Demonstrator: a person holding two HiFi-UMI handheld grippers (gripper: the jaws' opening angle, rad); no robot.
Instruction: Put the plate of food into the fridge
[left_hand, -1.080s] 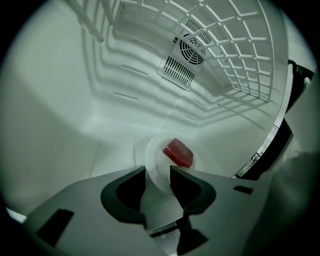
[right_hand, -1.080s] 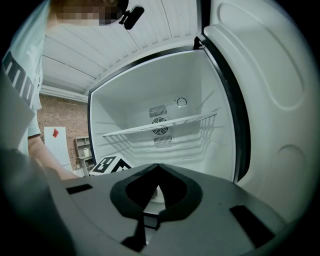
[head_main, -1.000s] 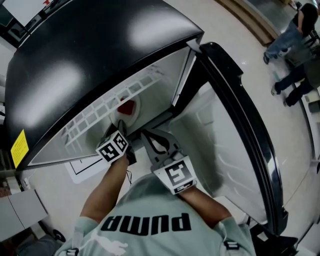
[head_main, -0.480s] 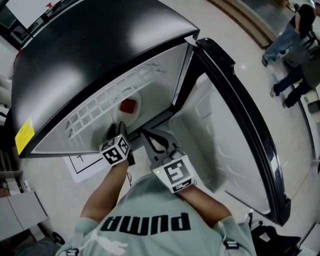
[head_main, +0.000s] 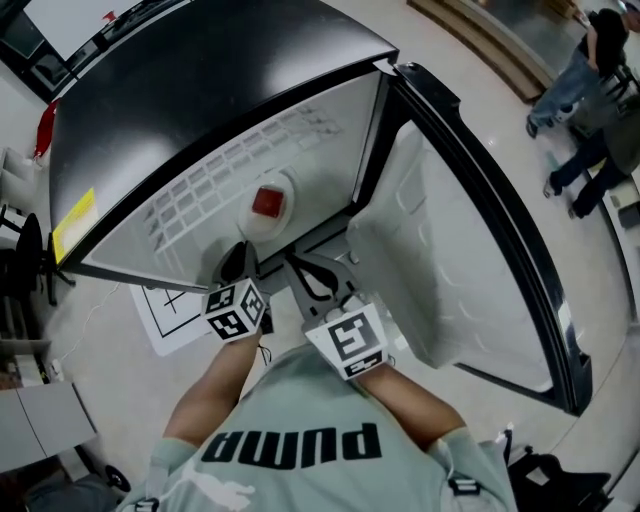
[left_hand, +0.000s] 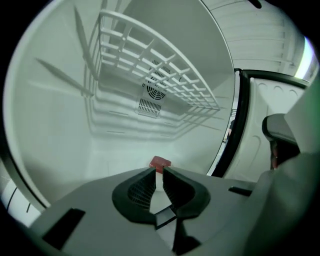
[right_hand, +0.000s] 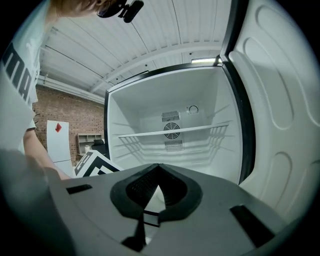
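Note:
A white plate (head_main: 249, 224) with a red piece of food (head_main: 268, 201) lies inside the open fridge, under the wire shelf (head_main: 232, 168). My left gripper (head_main: 238, 263) hovers just in front of the plate, apart from it. Its jaws have just been closing and now stand a narrow gap apart with nothing between them. In the left gripper view, the red food (left_hand: 160, 162) shows just beyond the left gripper (left_hand: 159, 170). My right gripper (head_main: 306, 276) is beside the left one, shut and empty. In the right gripper view, the right gripper (right_hand: 159, 165) faces the fridge interior.
The fridge door (head_main: 440, 240) stands open to the right. A wire shelf (left_hand: 165, 60) crosses the cavity, with a fan grille (right_hand: 171, 130) on the back wall. A marked sheet (head_main: 165, 312) lies on the floor at left. People (head_main: 585, 70) stand at the far right.
My left gripper has drawn back and up from the plate, and its jaws have narrowed. The plate with the red food now shows in full inside the fridge. The right gripper shifted slightly.

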